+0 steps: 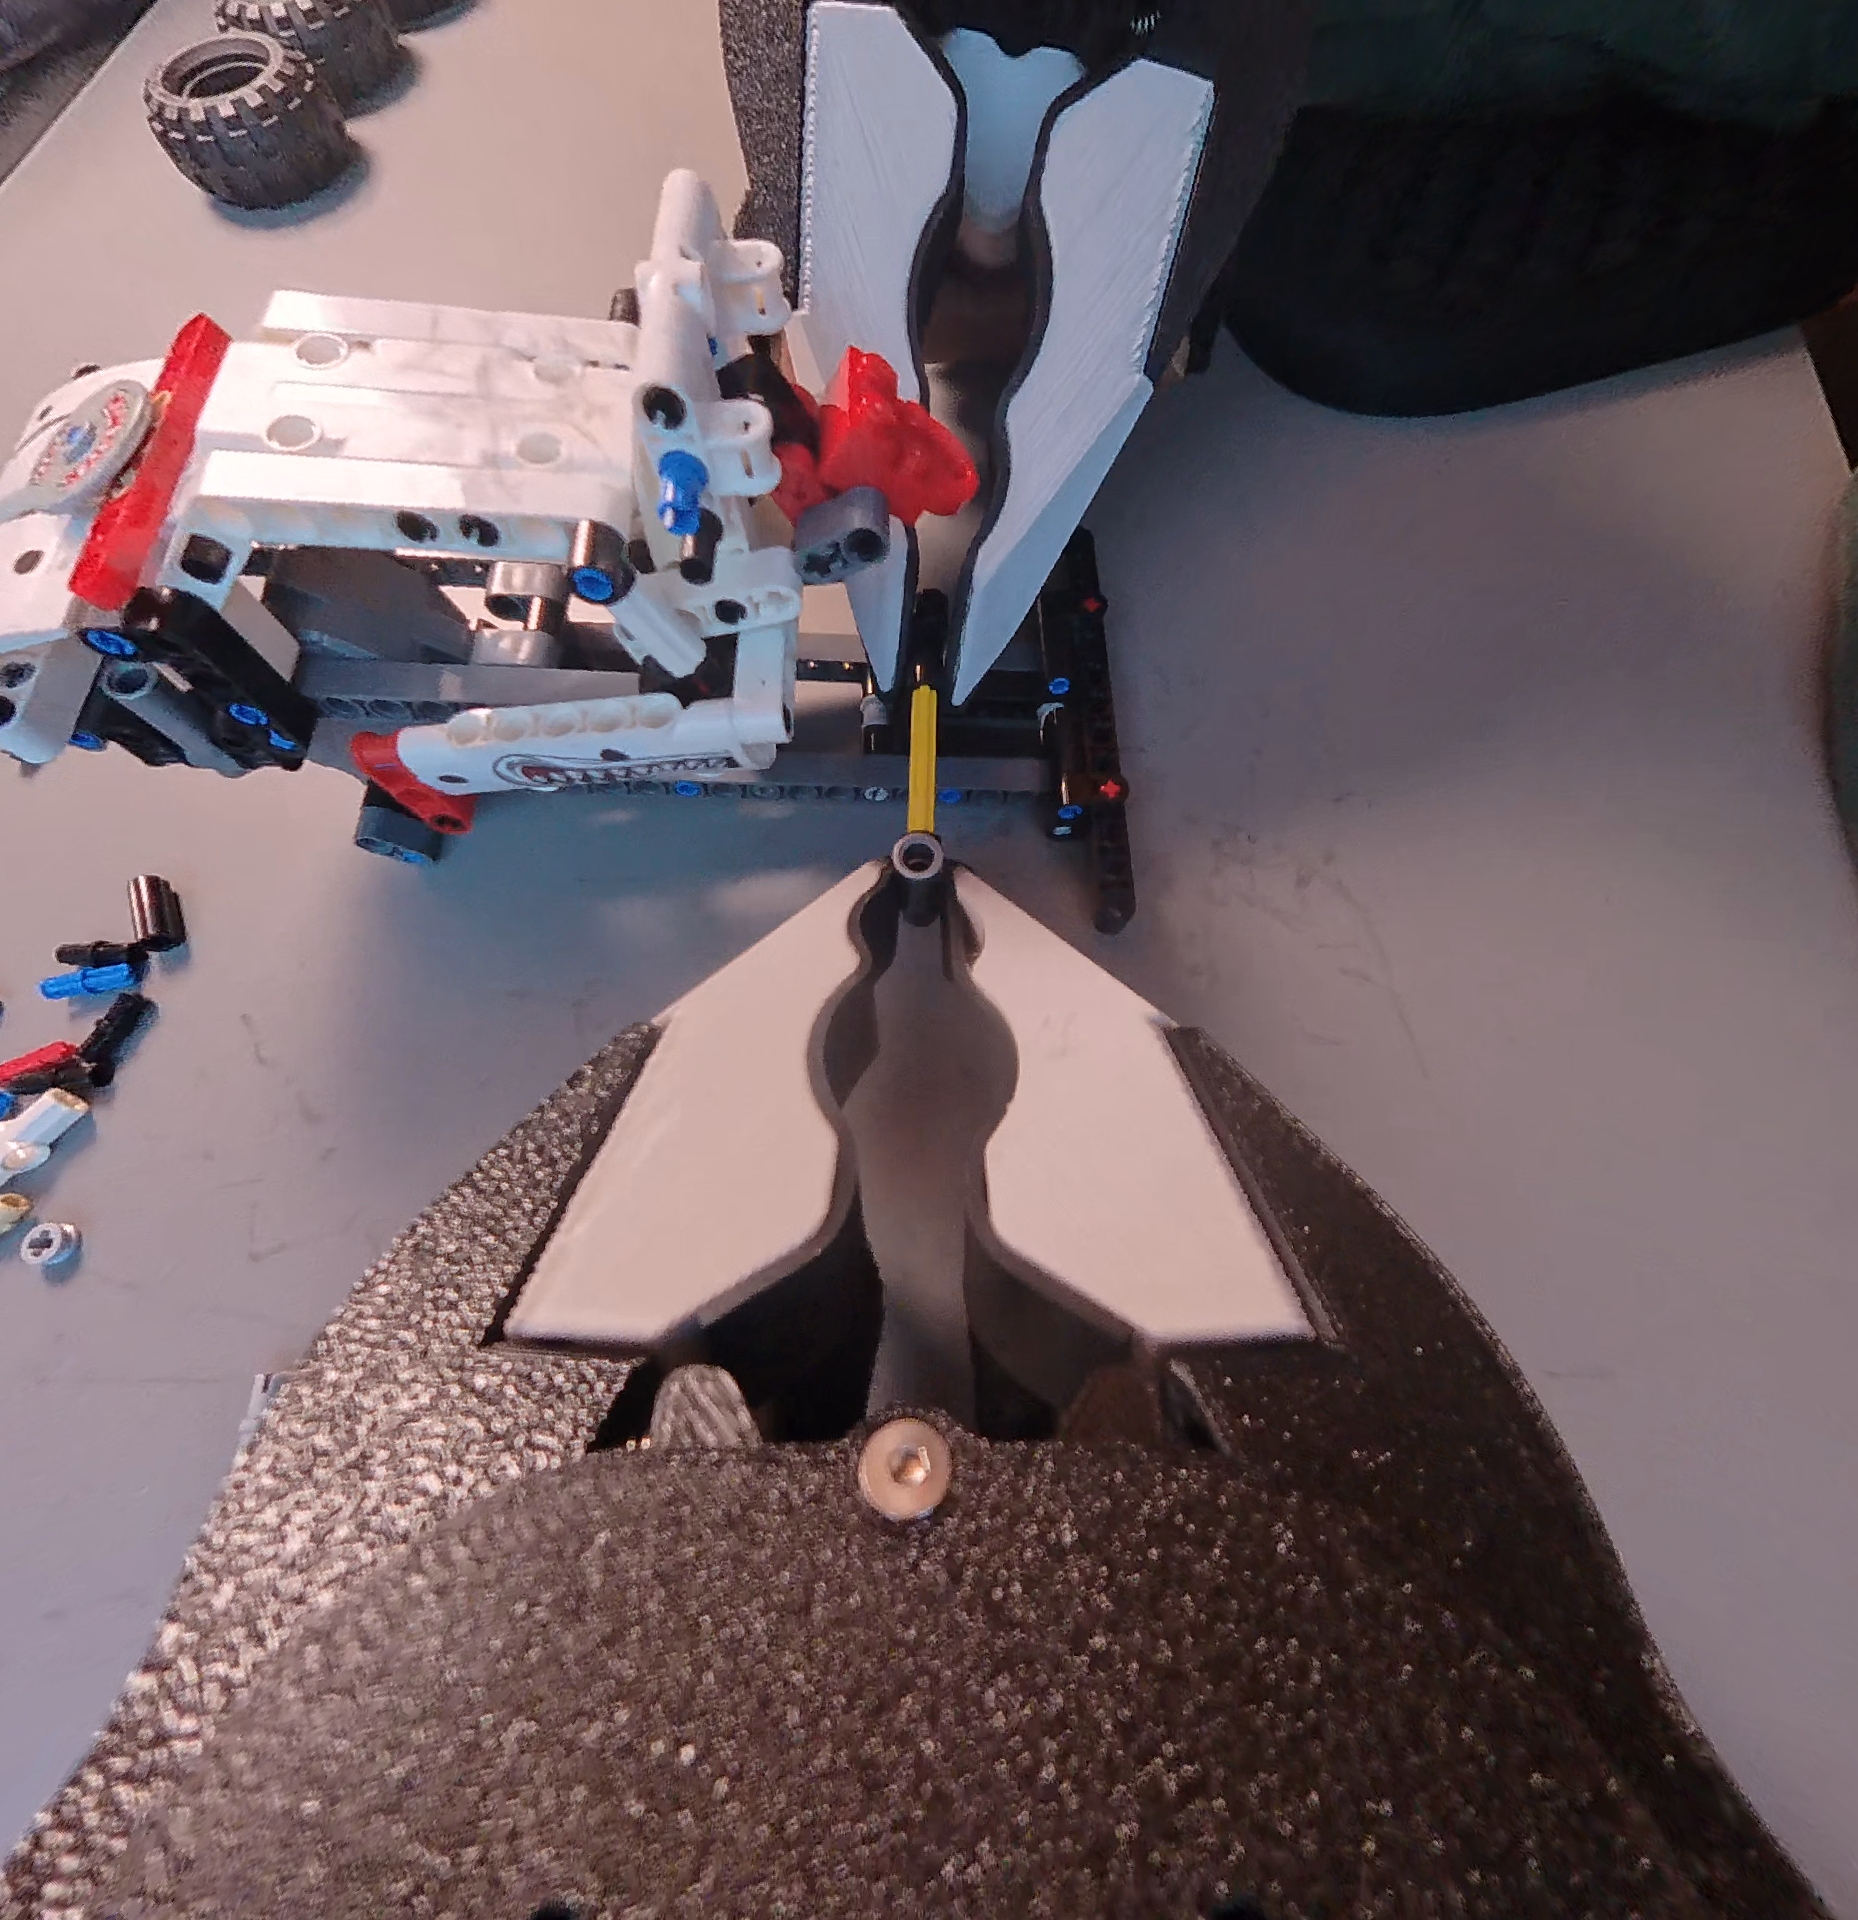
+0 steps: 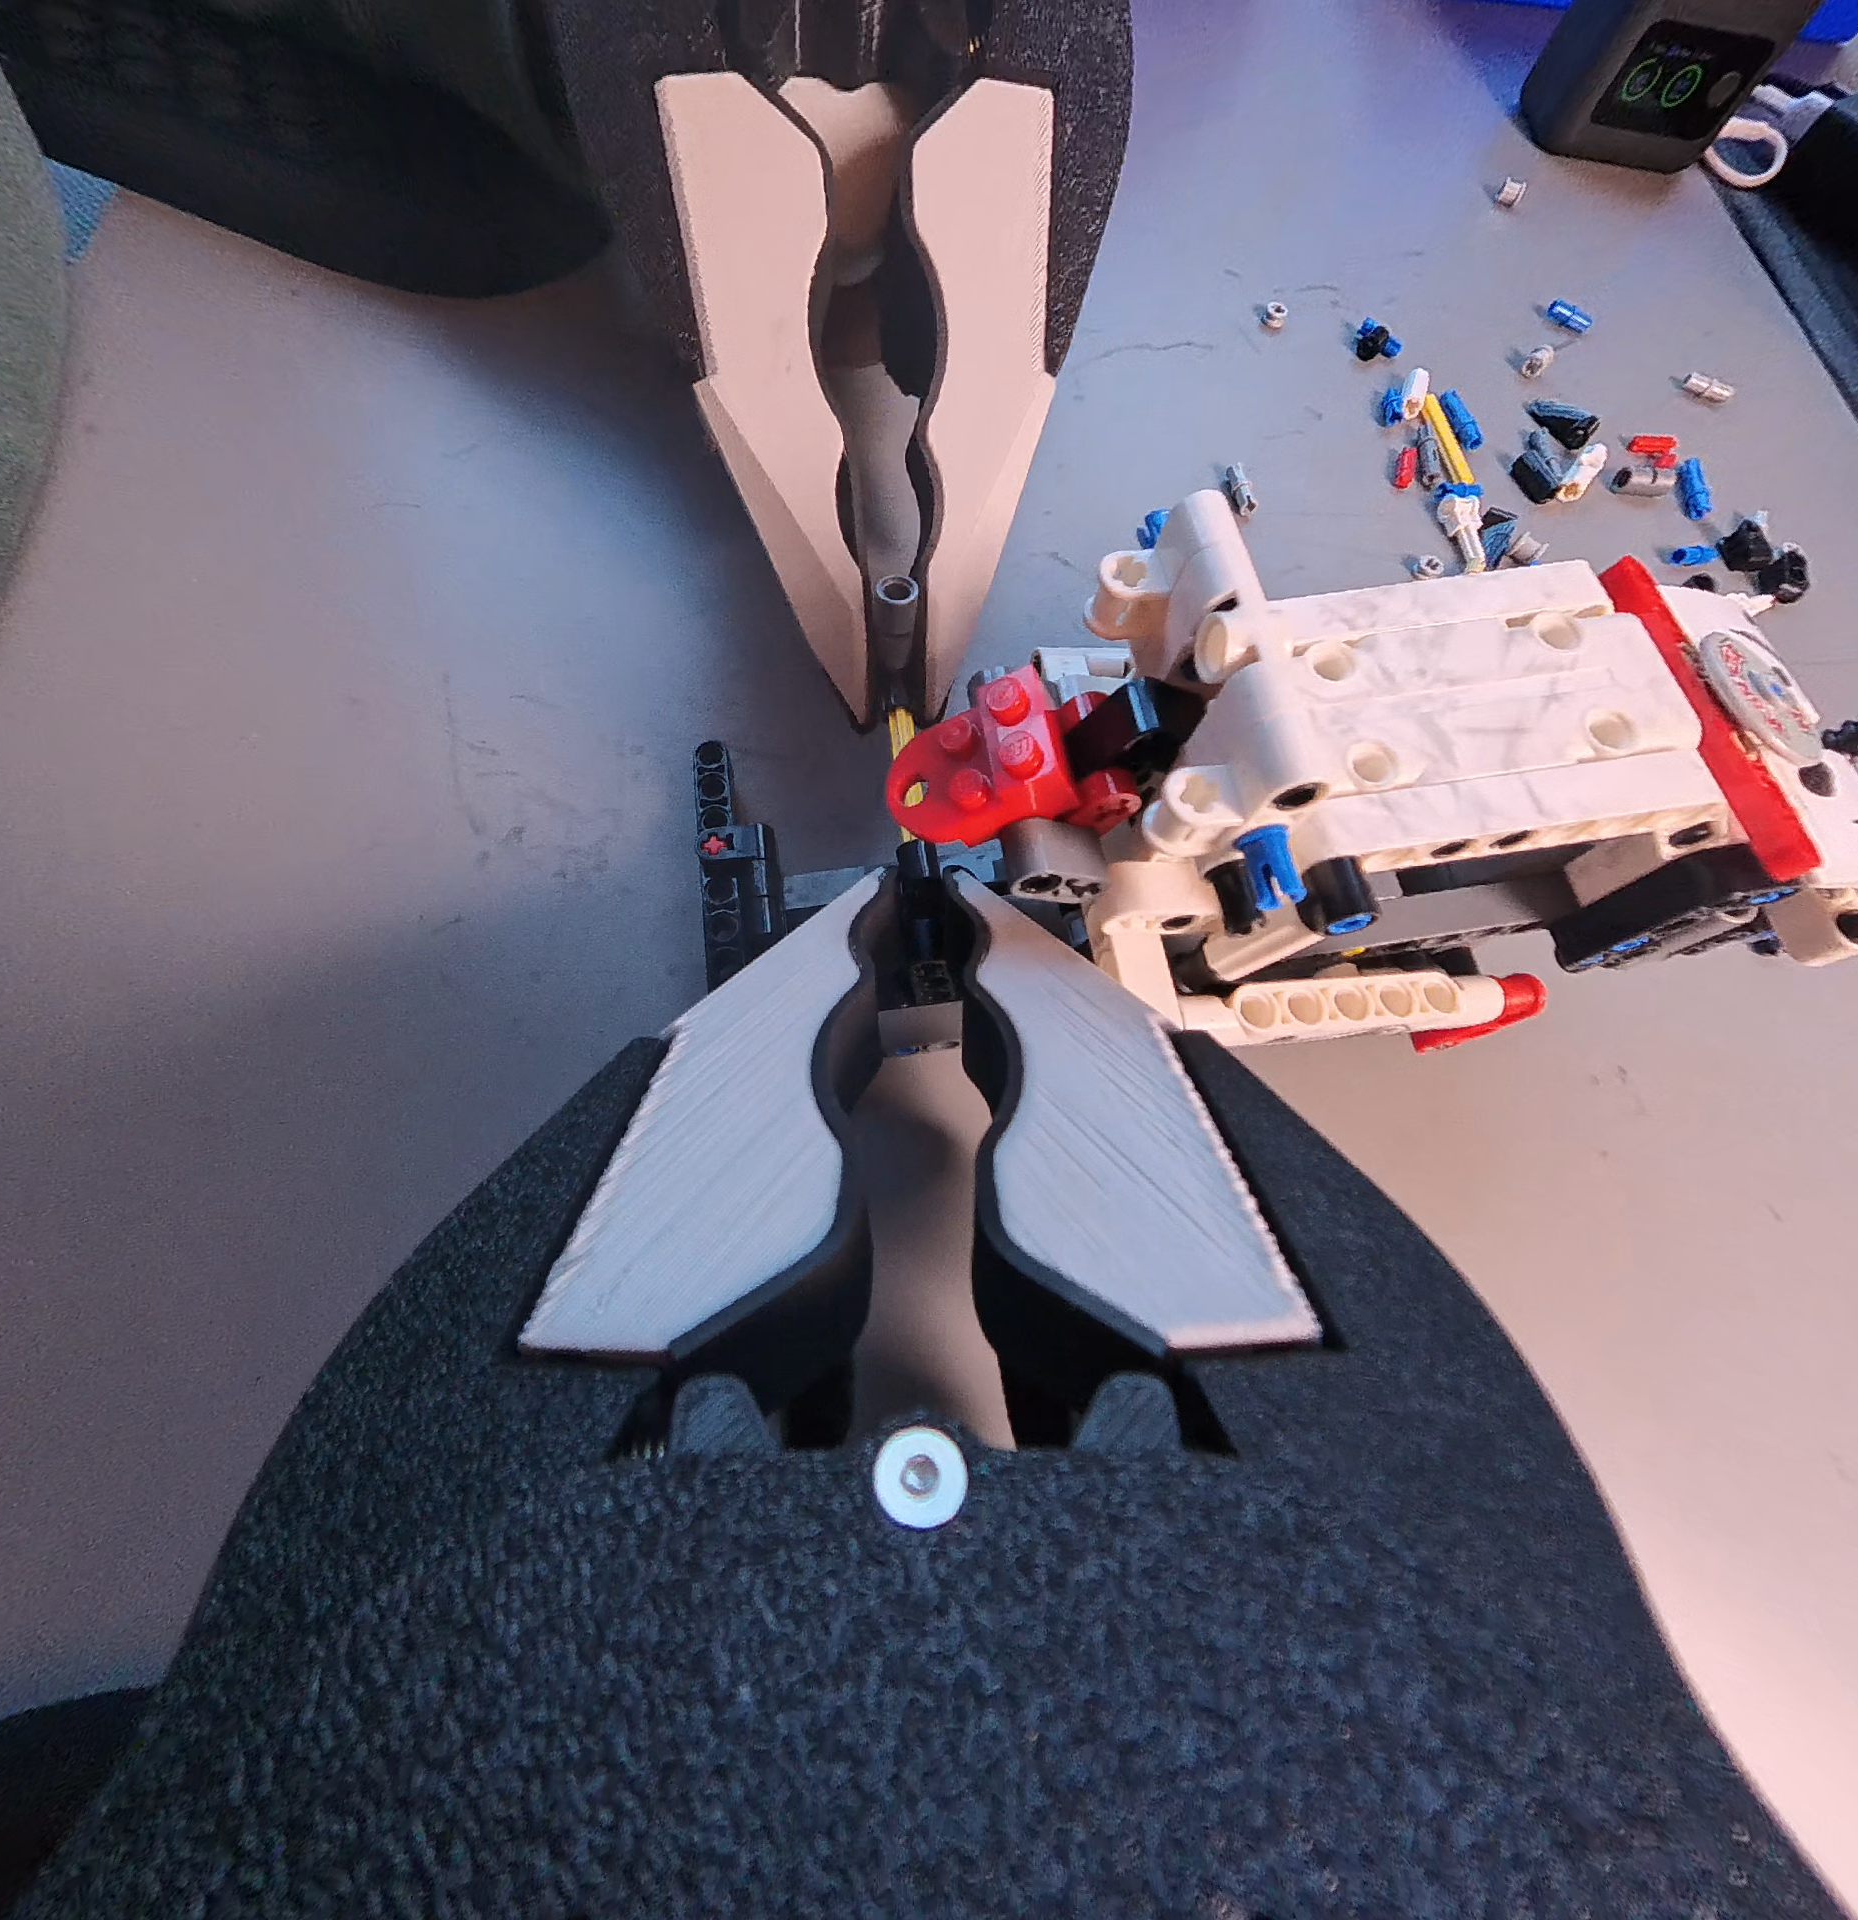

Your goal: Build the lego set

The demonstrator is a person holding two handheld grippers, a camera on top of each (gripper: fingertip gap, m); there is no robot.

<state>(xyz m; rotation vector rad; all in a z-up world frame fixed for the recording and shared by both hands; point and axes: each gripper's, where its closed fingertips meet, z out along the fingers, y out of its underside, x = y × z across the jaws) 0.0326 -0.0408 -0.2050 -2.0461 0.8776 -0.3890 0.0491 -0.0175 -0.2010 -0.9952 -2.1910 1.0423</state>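
Your left gripper [image 1: 920,883] pinches a grey bush [image 1: 918,860] on the yellow axle [image 1: 921,761]; your right gripper [image 2: 917,883] clamps the chassis [image 2: 920,977]. Next, slide it straight along.

Both views are evenly and fairly brightly lit from above; soft shadows are cast on the grey table [image 1: 1424,831] beneath the toy truck [image 1: 405,488]; straight lines are bent strongly toward the edges by the wide lens; the tyres [image 1: 244,114] are slightly blurred; a bluish tint is seen along the table's far edge [image 2: 1320,62].
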